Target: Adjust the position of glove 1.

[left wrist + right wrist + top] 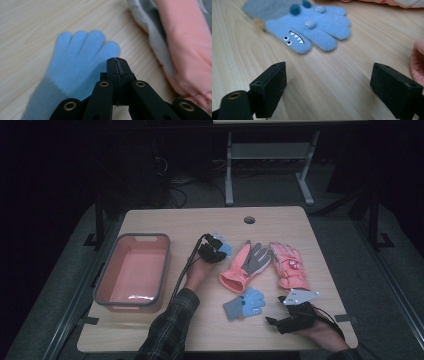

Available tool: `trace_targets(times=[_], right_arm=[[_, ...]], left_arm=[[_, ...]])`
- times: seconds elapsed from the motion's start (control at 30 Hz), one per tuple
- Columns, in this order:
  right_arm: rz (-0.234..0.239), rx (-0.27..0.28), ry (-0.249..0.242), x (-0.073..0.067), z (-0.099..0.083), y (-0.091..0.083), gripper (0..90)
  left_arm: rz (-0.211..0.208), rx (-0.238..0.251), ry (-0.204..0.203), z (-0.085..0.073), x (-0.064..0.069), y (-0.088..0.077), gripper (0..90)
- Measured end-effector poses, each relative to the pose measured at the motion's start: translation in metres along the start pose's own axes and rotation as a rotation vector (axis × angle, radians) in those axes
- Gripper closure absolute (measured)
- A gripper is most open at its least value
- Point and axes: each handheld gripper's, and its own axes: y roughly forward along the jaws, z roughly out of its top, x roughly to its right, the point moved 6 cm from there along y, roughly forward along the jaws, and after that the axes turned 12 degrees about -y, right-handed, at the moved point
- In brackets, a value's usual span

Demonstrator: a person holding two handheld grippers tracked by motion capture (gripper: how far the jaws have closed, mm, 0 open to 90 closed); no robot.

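No legible writing; the badge on the pink glove (289, 265) is too small to read. Left gripper (117, 60), jaws together and empty, hovers over the plain blue glove (75, 62), partly hiding it. Right gripper (328, 82) rests with jaws apart near the monster-face glove (312, 27).

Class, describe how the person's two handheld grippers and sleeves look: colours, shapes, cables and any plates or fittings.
Both grippers are black with two blocky jaws. The left gripper trails a black cable along a dark plaid sleeve; brass-coloured rings sit in its linkage arms. The right gripper carries a grey three-cornered plate on top and has flat rectangular pads.
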Motion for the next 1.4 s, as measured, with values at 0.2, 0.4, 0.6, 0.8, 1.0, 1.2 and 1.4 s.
trace_targets(times=[0.2,0.4,0.6,0.8,1.0,1.2,1.4], right_arm=[[0.001,0.000,0.000,0.000,0.000,0.000,13.1],[0.001,0.001,0.003,0.000,0.000,0.000,13.1],[0.001,0.000,0.000,0.000,0.000,0.000,13.1],[0.001,0.000,0.000,0.000,0.000,0.000,13.1],[0.001,0.000,0.000,0.000,0.000,0.000,13.1],[0.000,0.001,-0.003,0.000,0.000,0.000,13.1],[-0.001,0.001,-0.002,0.000,0.000,0.000,13.0]], left_arm=[[0.048,0.031,-0.031,0.006,-0.017,-0.017,89.6],[0.117,0.021,-0.066,-0.002,-0.041,-0.031,89.6],[0.123,-0.016,-0.088,-0.014,-0.045,-0.030,89.6],[0.080,-0.048,-0.070,-0.023,-0.030,-0.032,89.6],[0.036,-0.065,-0.059,-0.034,-0.016,-0.039,89.6],[0.024,-0.026,-0.057,-0.032,-0.013,-0.047,89.2],[0.035,0.008,-0.091,-0.019,-0.027,-0.050,81.0]])
